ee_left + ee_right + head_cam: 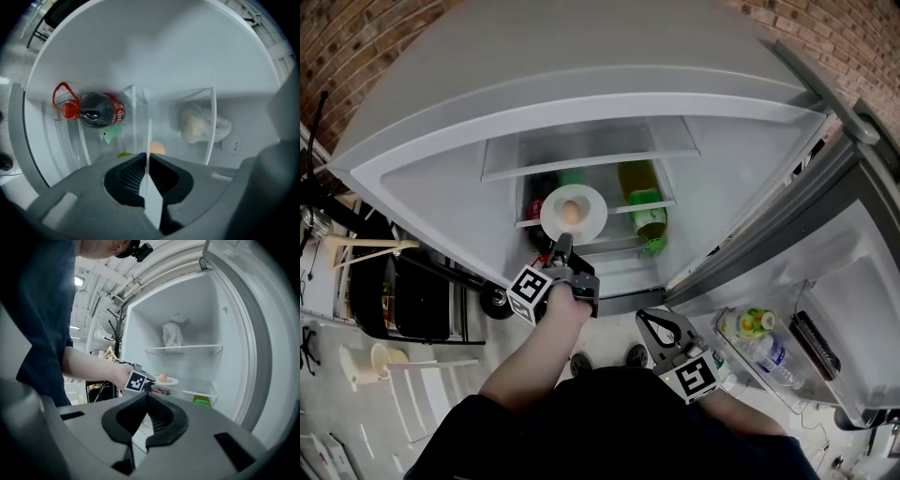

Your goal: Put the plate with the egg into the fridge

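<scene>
head view: left gripper (pixel 563 240) holds the plate (pixel 593 217) with the egg (pixel 571 212) just ahead of itself, inside the open fridge (pixel 441 183); right gripper (pixel 643 318) sits outside. left gripper view: jaws clamped on the plate's rim. right gripper view: jaws together, empty, plate well ahead.

Brick wall (pixel 366 56), pale floor (pixel 450 398), black wheeled cart (pixel 417 300)

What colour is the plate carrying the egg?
The plate is plain white, and it shows best in the head view.
</scene>
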